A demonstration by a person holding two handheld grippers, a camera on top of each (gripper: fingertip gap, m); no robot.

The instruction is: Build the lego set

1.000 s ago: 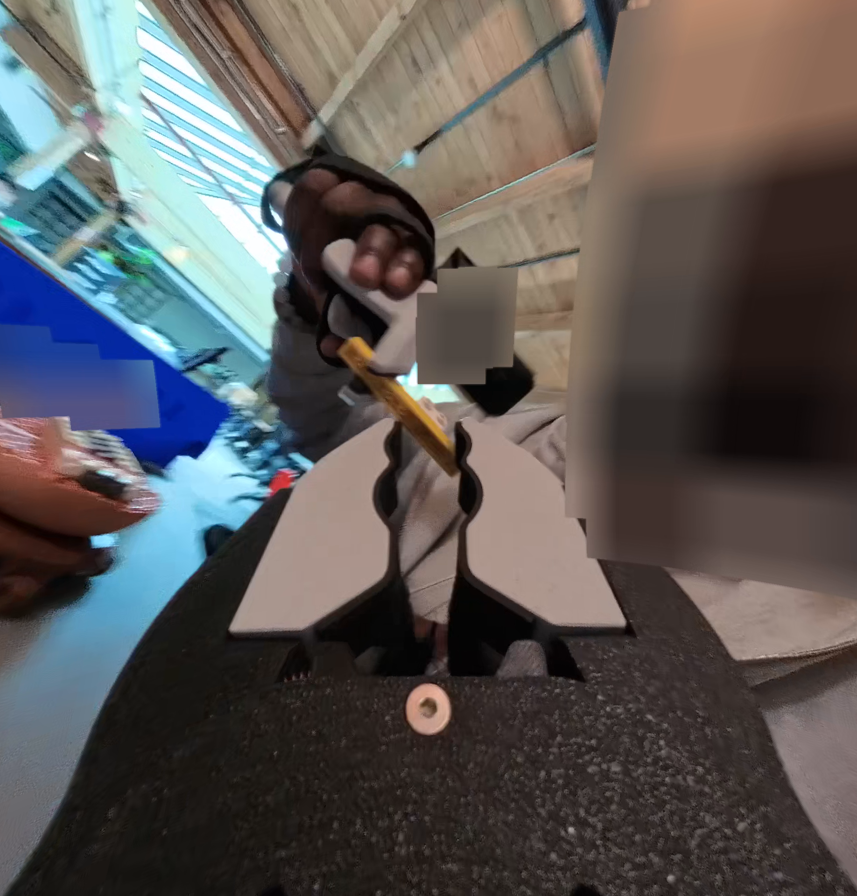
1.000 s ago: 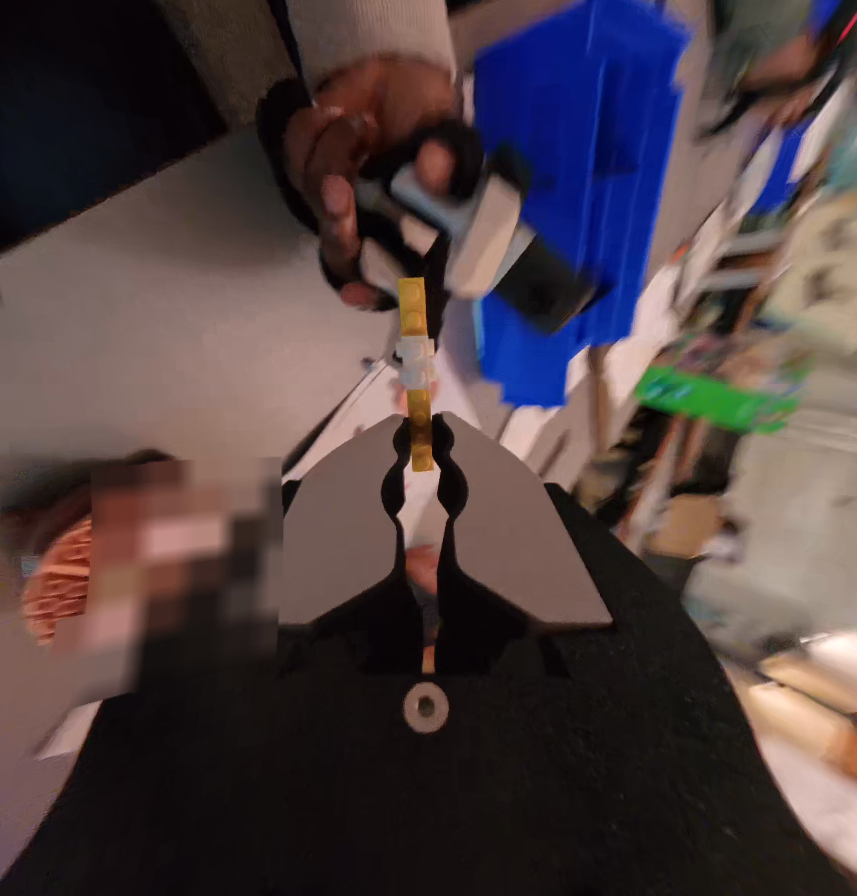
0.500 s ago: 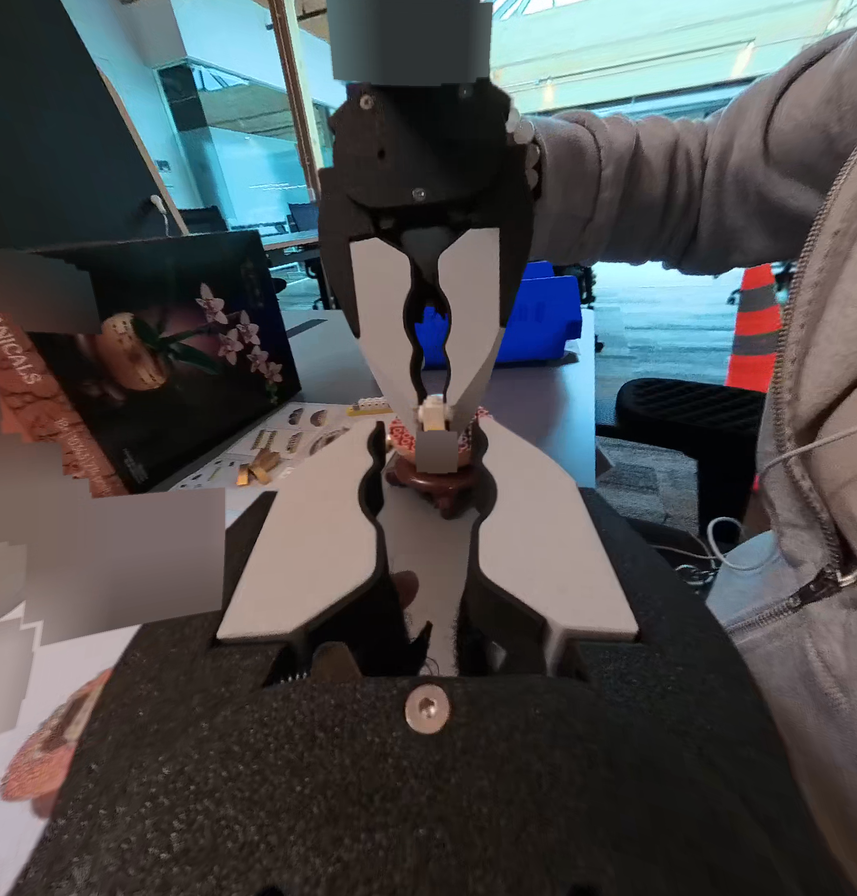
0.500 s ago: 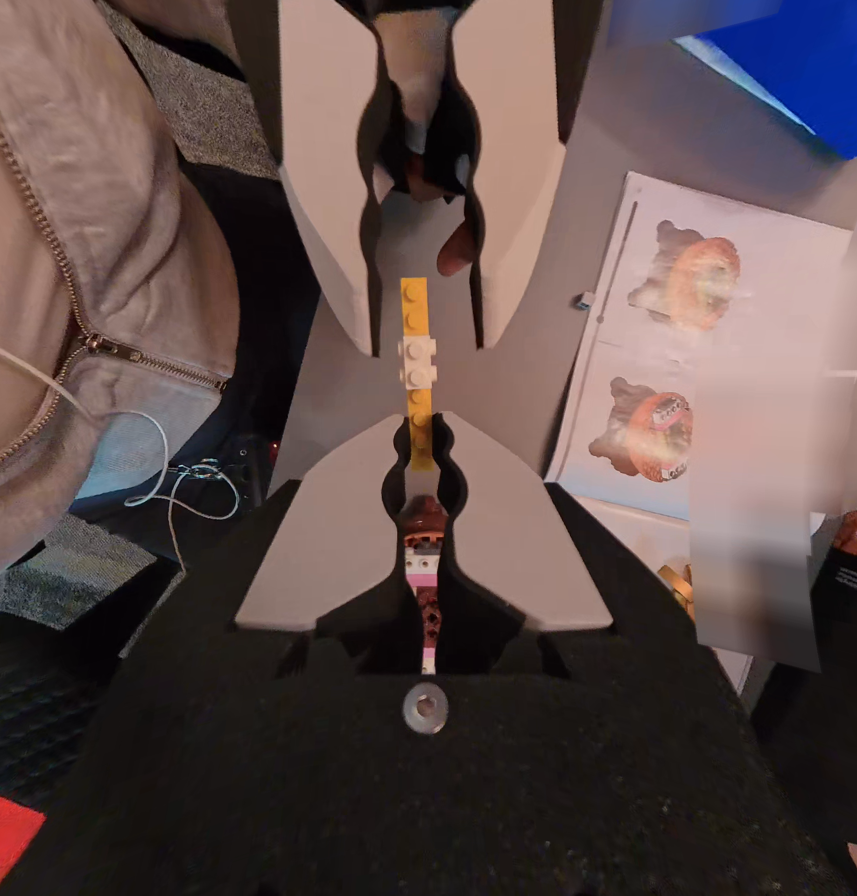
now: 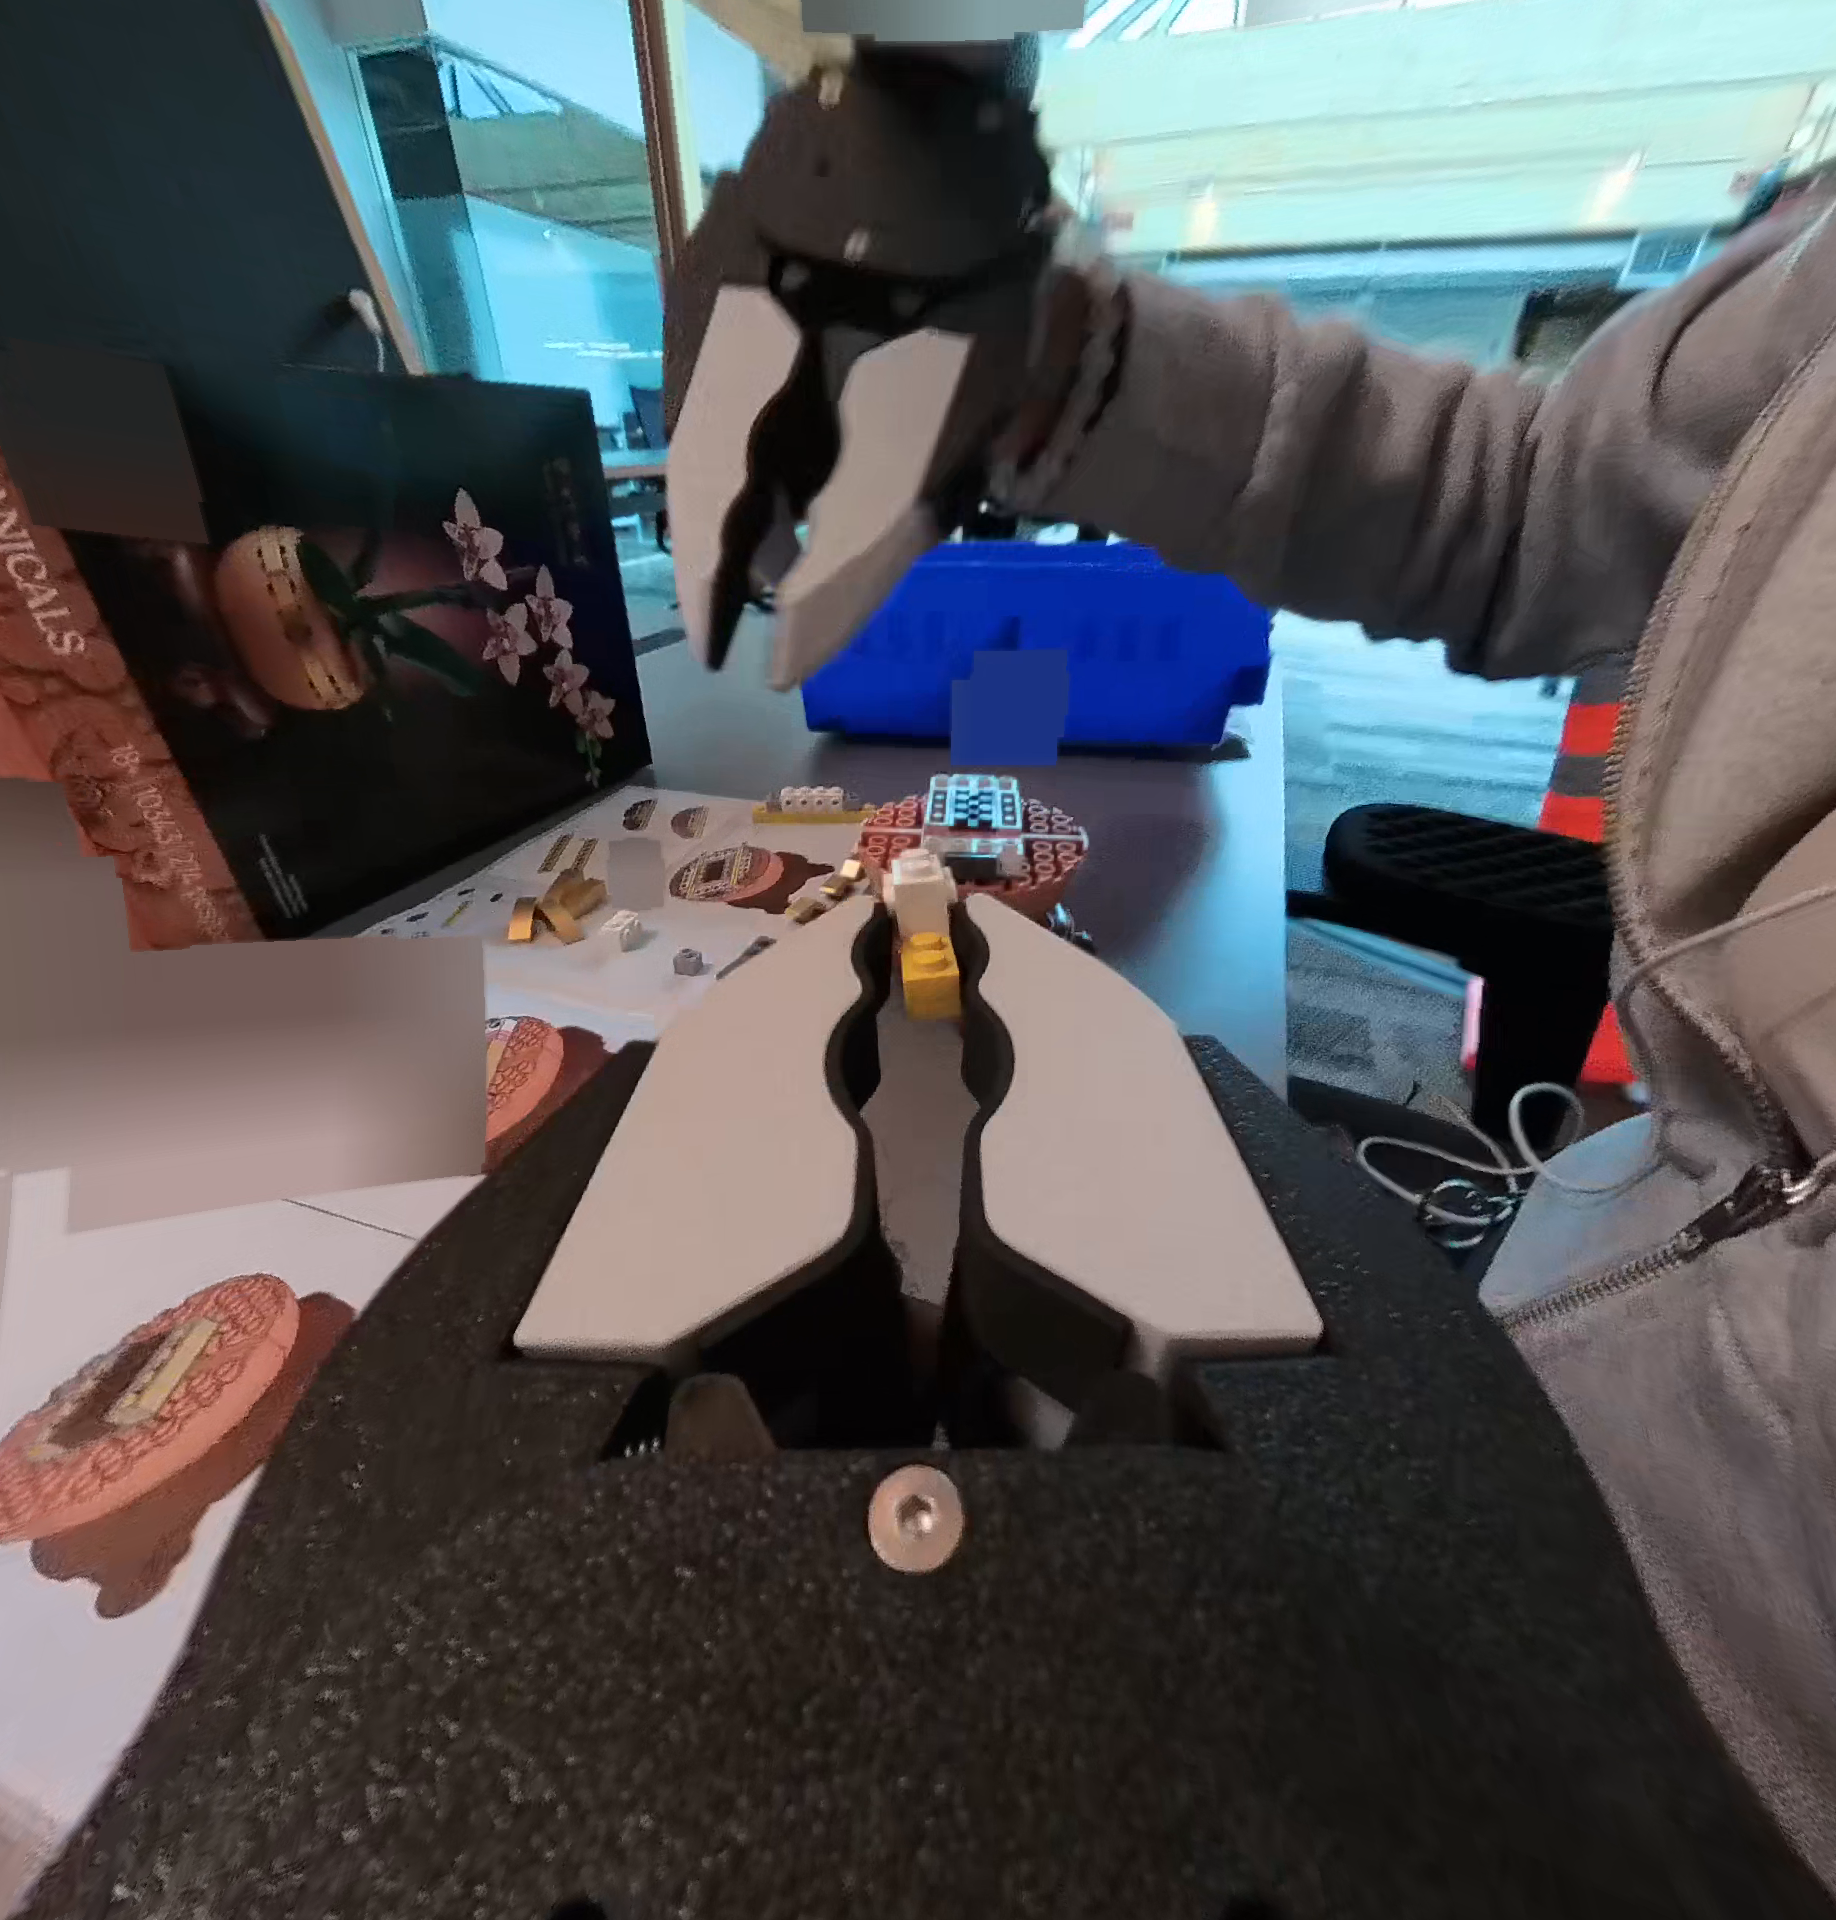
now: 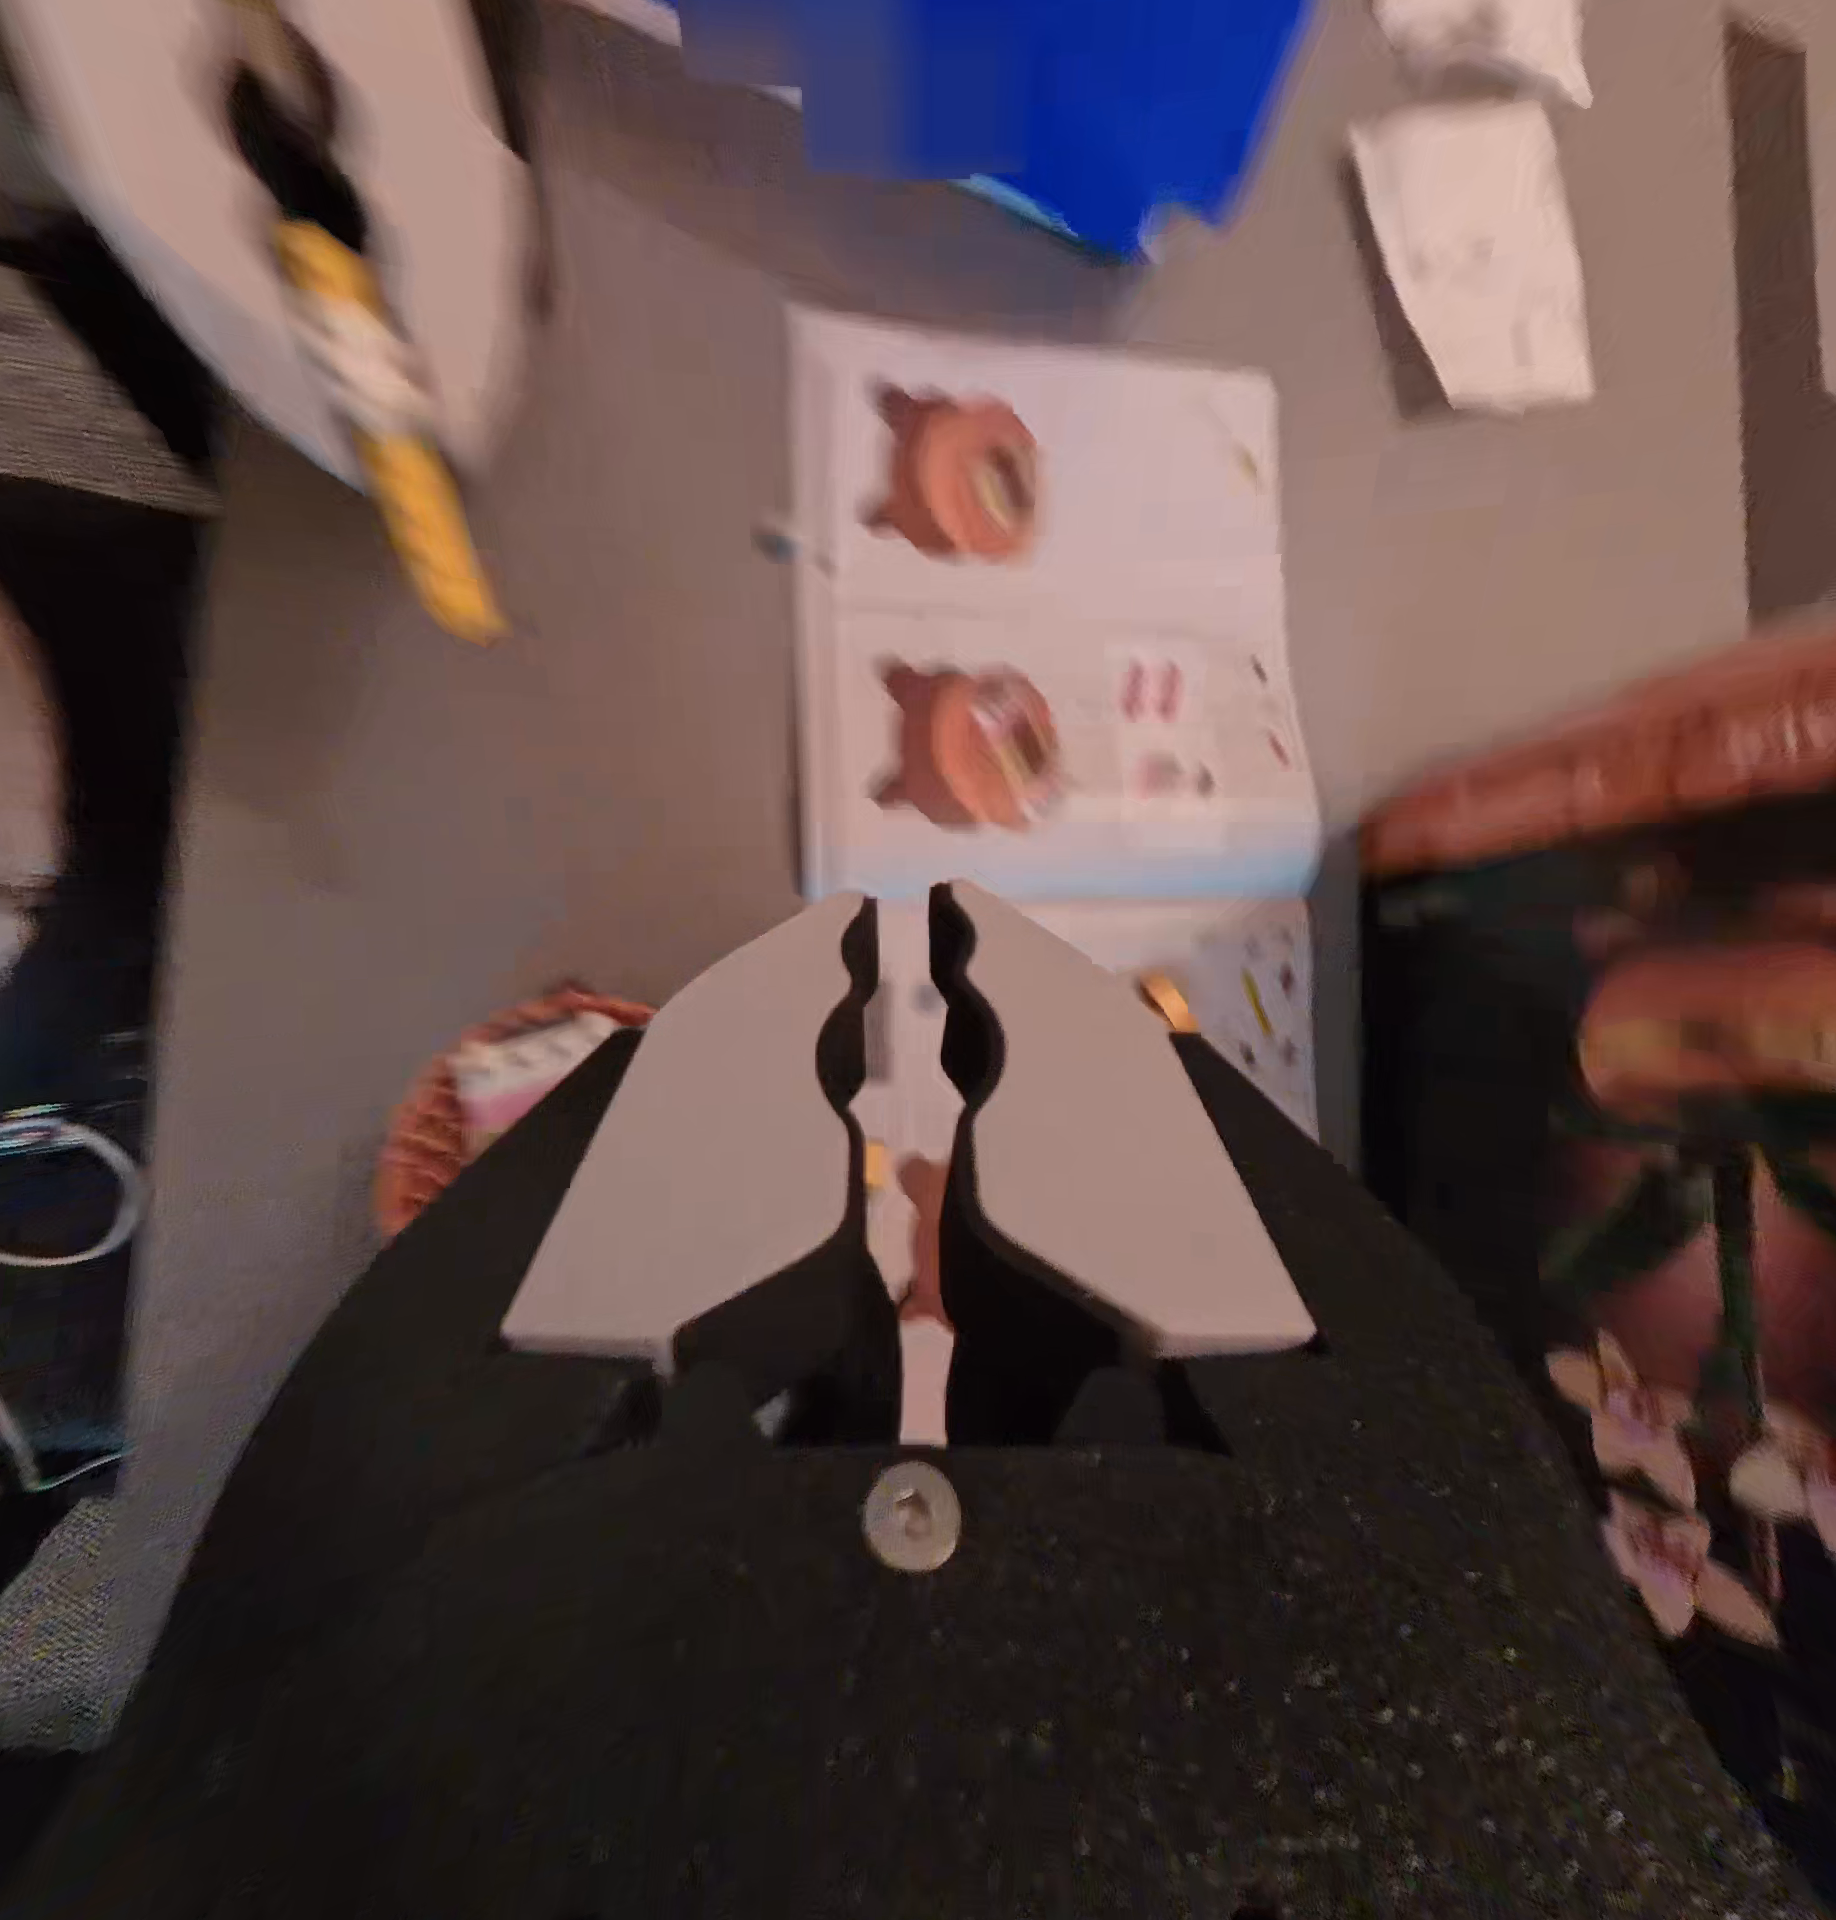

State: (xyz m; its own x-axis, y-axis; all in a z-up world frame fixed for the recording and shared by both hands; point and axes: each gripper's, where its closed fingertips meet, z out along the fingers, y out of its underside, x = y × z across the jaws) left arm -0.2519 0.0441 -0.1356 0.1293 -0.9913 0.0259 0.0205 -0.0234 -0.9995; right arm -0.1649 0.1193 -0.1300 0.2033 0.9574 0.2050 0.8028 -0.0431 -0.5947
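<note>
My left gripper (image 5: 919, 920) is shut on a yellow lego strip (image 5: 933, 977) with a white brick (image 5: 919, 883) clipped on it; both pads press its sides. The right wrist view shows the same strip (image 6: 415, 499), blurred, sticking out of the left gripper at the upper left. My right gripper (image 6: 903, 904) is open with nothing between its pads. It hangs above the table in the left wrist view (image 5: 748, 655). The round reddish-brown model (image 5: 971, 842) stands on the grey table just beyond my left fingertips.
An open instruction booklet (image 5: 581, 862) lies on the table, also in the right wrist view (image 6: 1049, 623). Small gold pieces (image 5: 555, 914) and a yellow plate with white bricks (image 5: 810, 805) lie on it. The set's box (image 5: 322, 644) stands at the left and a blue bin (image 5: 1039, 665) behind. One gripper's finger ends stand about 12 cm off the other's.
The yellow strip passed from my right gripper to my left: the left pads closed on it, the right let go and drew up and away. The right view is blurred from motion.
</note>
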